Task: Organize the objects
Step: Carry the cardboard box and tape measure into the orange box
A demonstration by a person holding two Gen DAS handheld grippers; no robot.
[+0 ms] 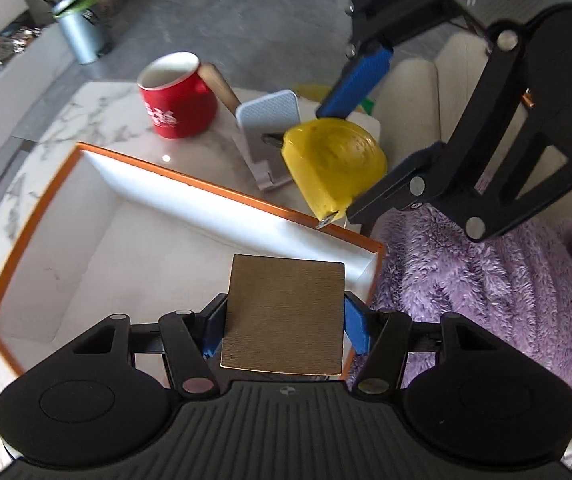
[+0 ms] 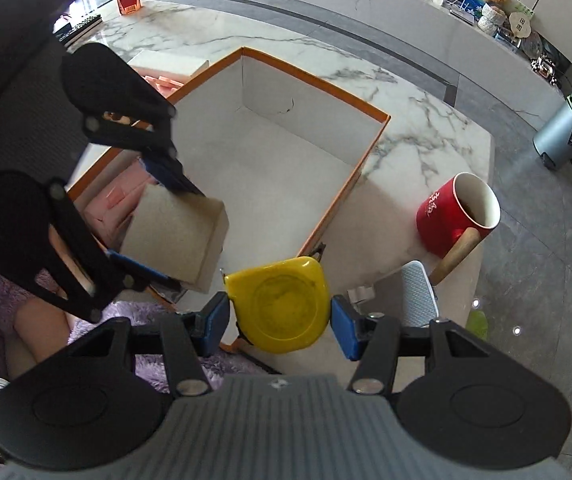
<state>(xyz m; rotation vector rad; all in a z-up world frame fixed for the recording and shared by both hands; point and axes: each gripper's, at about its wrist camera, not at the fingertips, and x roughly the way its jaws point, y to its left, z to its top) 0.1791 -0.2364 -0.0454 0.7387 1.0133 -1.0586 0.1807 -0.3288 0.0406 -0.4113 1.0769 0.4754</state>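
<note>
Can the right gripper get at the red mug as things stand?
Probably not yet: the right gripper is shut on the yellow tape measure, so its jaws are full. The path itself looks free; the red mug stands uncovered on the marble table, outside the orange-rimmed box.

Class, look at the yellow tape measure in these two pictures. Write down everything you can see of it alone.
The yellow tape measure is a glossy, plastic-looking case, rounded on one side and squarer on the other, with a circular recess in its face. A small metal hook sticks out at one corner. The right hand-held gripper holds it off the table, its blue pads pressing opposite edges. It hangs over the near corner of the orange-rimmed box, touching nothing else.
</note>
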